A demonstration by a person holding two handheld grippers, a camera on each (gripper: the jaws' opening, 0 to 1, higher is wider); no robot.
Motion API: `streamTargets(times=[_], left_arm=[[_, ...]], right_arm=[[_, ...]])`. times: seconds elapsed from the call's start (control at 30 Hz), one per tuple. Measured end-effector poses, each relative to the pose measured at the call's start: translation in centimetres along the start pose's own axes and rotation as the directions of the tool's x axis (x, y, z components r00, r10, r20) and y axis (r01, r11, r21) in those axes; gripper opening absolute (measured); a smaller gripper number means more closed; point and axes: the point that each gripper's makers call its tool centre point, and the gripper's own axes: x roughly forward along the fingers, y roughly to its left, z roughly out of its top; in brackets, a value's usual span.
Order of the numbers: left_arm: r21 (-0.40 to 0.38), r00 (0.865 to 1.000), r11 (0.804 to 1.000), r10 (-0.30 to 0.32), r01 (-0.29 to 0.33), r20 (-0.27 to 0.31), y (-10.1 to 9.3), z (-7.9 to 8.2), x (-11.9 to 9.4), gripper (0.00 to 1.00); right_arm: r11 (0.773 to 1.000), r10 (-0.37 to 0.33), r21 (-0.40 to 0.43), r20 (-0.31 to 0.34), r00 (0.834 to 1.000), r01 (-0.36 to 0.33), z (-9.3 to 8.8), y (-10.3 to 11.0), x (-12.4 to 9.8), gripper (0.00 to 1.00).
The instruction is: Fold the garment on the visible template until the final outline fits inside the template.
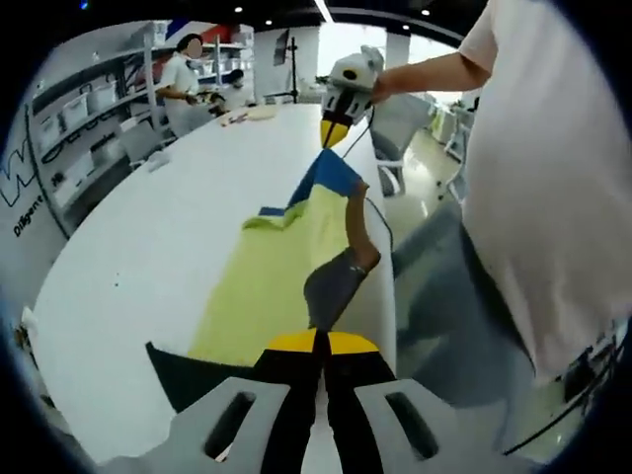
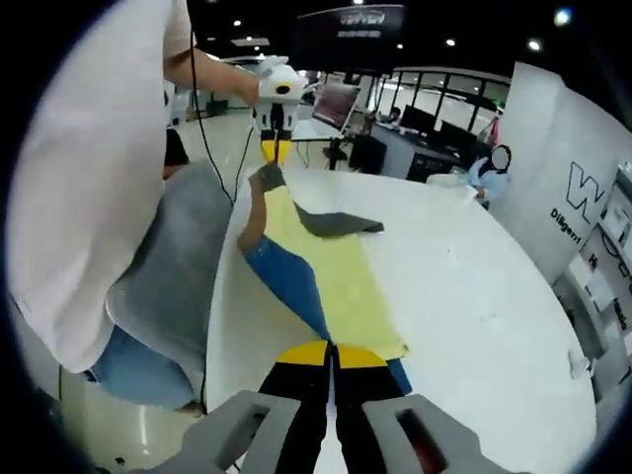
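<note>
Garment stretched lengthwise between grippers — both clamped.

Garment: soft matt cloth, thin, yellow panel with blue and grey parts, lightly creased. Counter: smooth white top, slight sheen, looks laminate or plastic. Left tongs: hard plastic, yellow tips and black jaws, matt pale grey moulded body; white glossy shell in the right gripper view. Right tongs: same plastic. Person's shirt: matt white cloth. Chair: grey fabric, matt.
</note>
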Motion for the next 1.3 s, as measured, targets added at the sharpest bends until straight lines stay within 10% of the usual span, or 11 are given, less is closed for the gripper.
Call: streamTargets(times=[0.97,1.3], left_arm=[[-0.197,0.971,0.955,0.235,-0.224,0.034,22.6,0.2,5.4,0.05],[-0.144,0.912,0.902,0.410,-0.408,-0.016,31.7,-0.2,7.6,0.05]], right_arm=[[0.981,-0.124,0.151,-0.020,0.992,0.126,-2.9,-18.4,9.2,0.00],[0.955,-0.234,0.176,-0.058,0.971,0.240,-4.6,-25.6,12.5,0.00]])
